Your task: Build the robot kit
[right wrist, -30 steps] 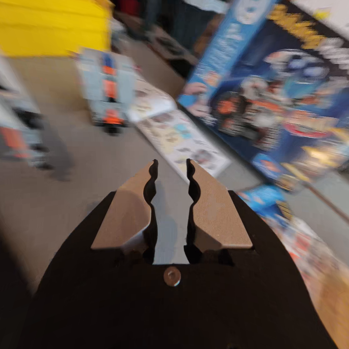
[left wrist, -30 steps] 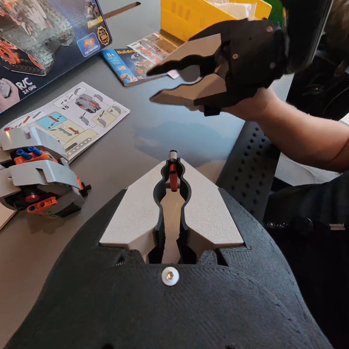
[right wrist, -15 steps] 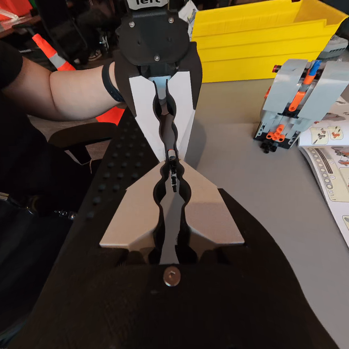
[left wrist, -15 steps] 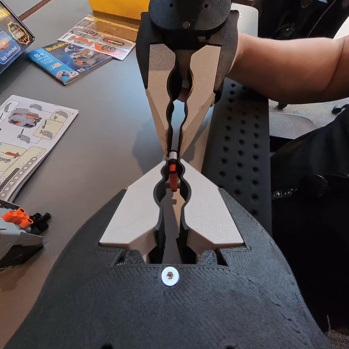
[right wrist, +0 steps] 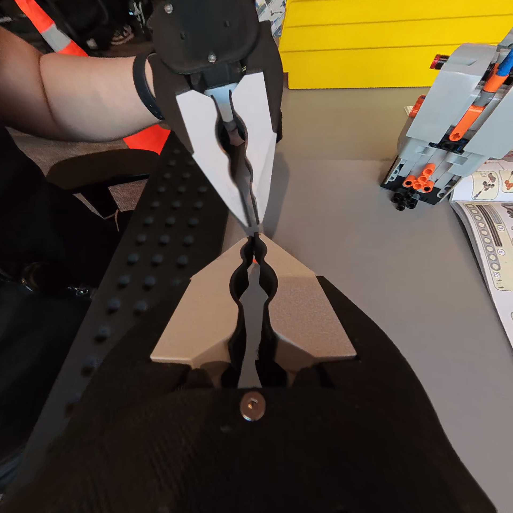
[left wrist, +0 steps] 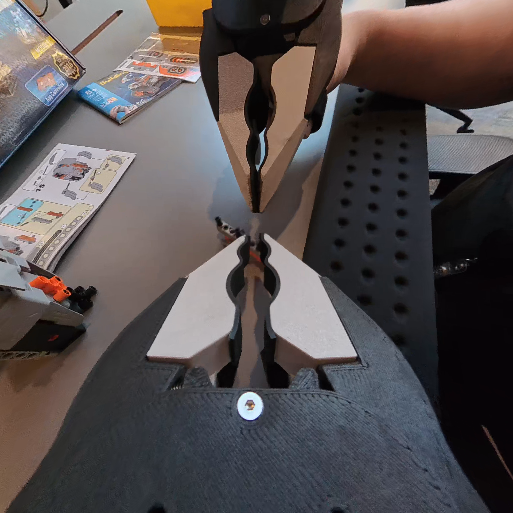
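Left tool [left wrist: 253, 238] being held slightly parted; right tool [right wrist: 254, 240] being kept clenched, grip contents unclear. Small orange-grey piece [left wrist: 230, 231] being seen beneath tips, over grey worktop [left wrist: 155, 194].

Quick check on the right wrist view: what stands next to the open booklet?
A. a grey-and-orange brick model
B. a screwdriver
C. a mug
A: the grey-and-orange model stands upright on the table at the booklet's far edge.
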The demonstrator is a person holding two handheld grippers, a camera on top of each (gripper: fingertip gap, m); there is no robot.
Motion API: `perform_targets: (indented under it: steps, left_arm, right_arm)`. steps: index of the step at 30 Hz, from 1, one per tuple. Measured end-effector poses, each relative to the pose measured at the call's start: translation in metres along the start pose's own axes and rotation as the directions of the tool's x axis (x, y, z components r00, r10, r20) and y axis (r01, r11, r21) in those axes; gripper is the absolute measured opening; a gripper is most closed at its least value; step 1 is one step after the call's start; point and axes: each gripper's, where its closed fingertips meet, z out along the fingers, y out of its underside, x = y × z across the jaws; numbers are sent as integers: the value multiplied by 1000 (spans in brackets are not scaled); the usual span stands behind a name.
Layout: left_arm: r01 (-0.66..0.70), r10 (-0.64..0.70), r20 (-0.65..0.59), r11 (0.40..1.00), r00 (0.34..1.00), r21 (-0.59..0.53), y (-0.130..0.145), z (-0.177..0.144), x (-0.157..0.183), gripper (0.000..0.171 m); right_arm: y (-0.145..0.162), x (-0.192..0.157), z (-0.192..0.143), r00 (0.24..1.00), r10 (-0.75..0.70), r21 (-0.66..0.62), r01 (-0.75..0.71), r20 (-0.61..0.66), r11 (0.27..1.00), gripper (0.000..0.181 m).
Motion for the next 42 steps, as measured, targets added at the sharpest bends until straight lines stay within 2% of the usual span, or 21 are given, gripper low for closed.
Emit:
perform_targets:
  steps: [3,4,5,7,11,13,14,16,18,20,22,25,28,33,36,38,40,42]
  left_arm:
    - [11,-12,-12,999,1000,-49,9,7,-2,0]
    - [24,-25,-19,997,1000,-79,14,8,-2,0]
    - [33,-35,-16,994,999,-104,18,8,-4,0]
    - [54,-52,19,992,998,-116,24,6,-11,2]
    - [123,-119,62,991,991,-54,23,-6,-20,0]
    - [156,-155,79,988,985,-8,19,-13,-24,6]
    - [174,-176,75,984,982,25,15,-16,-24,9]
    - [229,-233,40,969,972,98,6,-25,-24,13]
    - [287,-286,-33,944,958,162,-2,-33,-20,15]
    - [326,-321,-60,923,945,205,-8,-38,-21,18]
    - [343,-334,-77,910,939,233,-13,-36,-23,18]
    - [357,-331,-138,895,933,267,-27,-27,-18,15]
    - [359,-325,-160,883,932,301,-38,-21,-20,12]
    - [349,-297,-199,880,934,321,-49,-14,-16,12]
    - [323,-272,-193,890,943,321,-50,-14,-15,6]
    - [307,-258,-200,909,945,281,-47,-13,-11,6]
    - [271,-237,-185,944,954,188,-37,-8,-7,6]
    - [213,-195,-169,972,966,95,-28,-4,-2,6]
  right_arm:
    - [3,1,-3,998,-63,-16,63,0,998,3]
    - [5,2,-4,997,-78,-30,78,4,996,13]
    - [9,5,-4,995,-102,-63,102,6,993,23]
    - [21,4,-1,980,-193,-161,199,49,967,27]
    - [40,3,19,904,-402,-355,427,146,832,28]
    - [44,12,30,873,-461,-417,483,159,770,26]
    - [44,10,33,876,-448,-411,480,180,775,15]
    - [40,14,30,905,-386,-418,426,180,803,7]
    - [17,17,27,965,-234,-265,258,117,929,7]
    - [-6,15,17,990,-32,-66,41,134,997,6]
    - [-20,16,5,981,97,53,-107,165,993,7]
    - [-33,15,-11,960,188,181,-227,209,957,7]
    - [-37,14,-21,949,218,261,-275,228,926,6]
    - [-34,12,-22,947,226,265,-284,228,921,7]
    - [-35,11,-22,953,202,283,-262,225,923,6]
    - [-33,7,-21,957,181,270,-241,229,932,7]
    - [-32,5,-22,966,155,261,-207,206,943,25]
    - [-28,1,-24,976,110,224,-151,186,963,29]
